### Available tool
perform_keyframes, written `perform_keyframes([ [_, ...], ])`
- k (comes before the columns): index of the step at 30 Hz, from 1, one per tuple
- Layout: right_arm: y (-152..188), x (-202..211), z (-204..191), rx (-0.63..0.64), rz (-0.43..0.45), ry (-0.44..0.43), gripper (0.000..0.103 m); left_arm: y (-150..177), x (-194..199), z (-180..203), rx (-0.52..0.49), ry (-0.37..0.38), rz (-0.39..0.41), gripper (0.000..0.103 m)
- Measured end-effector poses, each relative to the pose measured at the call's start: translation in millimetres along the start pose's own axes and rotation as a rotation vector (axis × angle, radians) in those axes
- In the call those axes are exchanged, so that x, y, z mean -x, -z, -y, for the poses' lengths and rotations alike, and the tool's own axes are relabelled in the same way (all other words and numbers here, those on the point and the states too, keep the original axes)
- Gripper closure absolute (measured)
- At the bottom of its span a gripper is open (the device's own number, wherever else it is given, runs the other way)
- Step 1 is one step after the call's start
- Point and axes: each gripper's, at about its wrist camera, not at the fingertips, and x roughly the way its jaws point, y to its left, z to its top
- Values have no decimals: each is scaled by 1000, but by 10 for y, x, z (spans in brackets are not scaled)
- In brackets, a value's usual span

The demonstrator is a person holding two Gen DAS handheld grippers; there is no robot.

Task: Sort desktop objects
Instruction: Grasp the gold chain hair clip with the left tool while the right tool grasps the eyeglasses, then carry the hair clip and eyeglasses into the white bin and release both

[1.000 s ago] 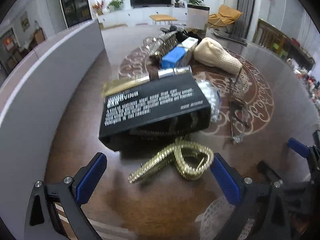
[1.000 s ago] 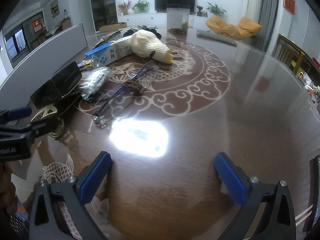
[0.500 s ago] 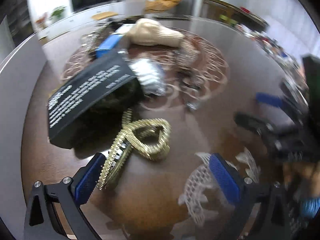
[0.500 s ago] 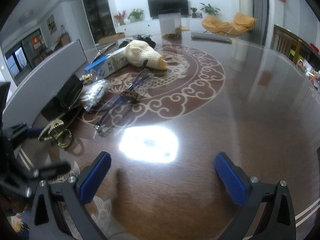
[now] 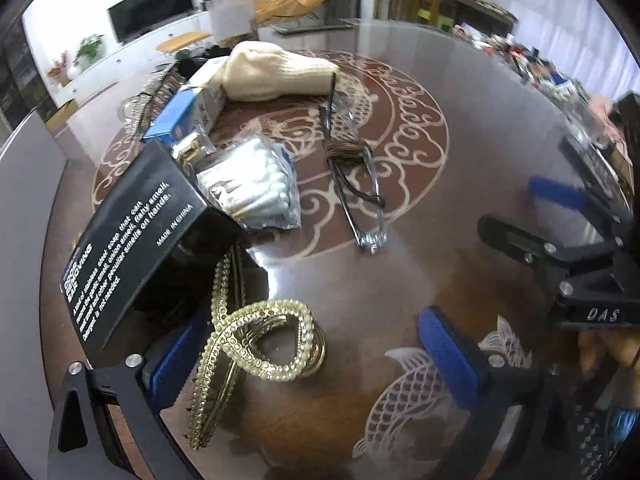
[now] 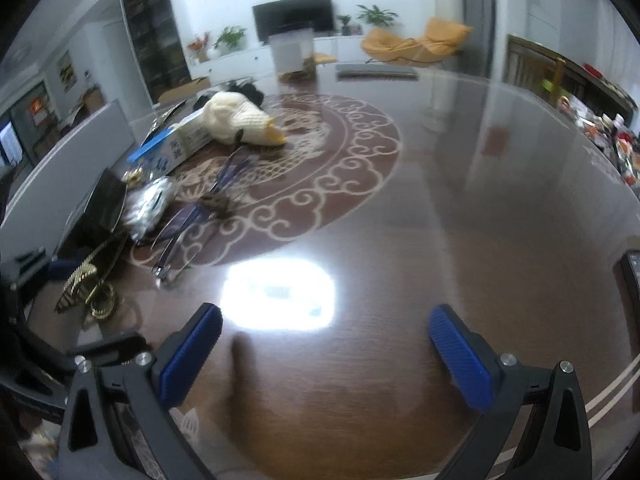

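Now the left gripper (image 5: 316, 356) is being held spread wide over the gold hair clip (image 5: 256, 348), its jaws having just been closing a little with the clip between them, untouched. Just beside the black box (image 5: 132, 236) the clip is lying. Well apart from that box, the right gripper (image 6: 326, 352) is being kept released over bare table (image 6: 440, 200).

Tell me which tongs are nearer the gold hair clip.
Left. The left tongs straddle the gold hair clip, not gripping. The right tongs hang over bare table, the clip off to their left.
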Motion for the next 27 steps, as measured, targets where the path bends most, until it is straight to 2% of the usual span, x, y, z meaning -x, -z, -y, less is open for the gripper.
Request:
perform_keyframes([
  [2,-4,0,8,6,-3,2,0,-1,107,-73,52,-27,50,56],
  [4,-8,5,-3,29,-9,-9,0,20,141,-171,132,2,57,57],
  [6,-4,7,-27,55,-14,-31,0,143,207,-243,186,-28,69,57],
  [8,-44,20,-35,52,-45,-111,0,321,307,-221,222,-64,77,57],
  [9,-81,34,-31,17,-62,-181,1,416,359,-218,241,-84,82,57],
  [10,-131,21,-68,-14,-77,-265,4,488,391,-227,255,-91,87,57],
  [11,-201,-1,-158,-4,-80,-298,8,555,423,-250,274,-95,93,57],
  [13,-356,-117,-430,93,-88,-281,12,654,468,-283,309,-95,104,57],
  [14,-415,-214,-536,126,-100,-277,22,673,467,-257,313,-95,103,57],
  [16,-494,-378,-667,161,-114,-233,31,665,478,-283,305,-104,89,57],
  [18,-566,-419,-751,204,-90,-200,43,664,471,-302,306,-125,82,57],
  [19,-591,-419,-779,230,-86,-190,60,684,478,-335,315,-123,86,57],
  [20,-596,-396,-779,249,-85,-191,71,727,509,-346,318,-124,89,57],
  [21,-588,-371,-761,254,-89,-194,75,741,514,-353,319,-122,94,57],
  [27,-206,-18,-458,320,-127,-241,75,837,564,-344,307,-109,102,57],
])
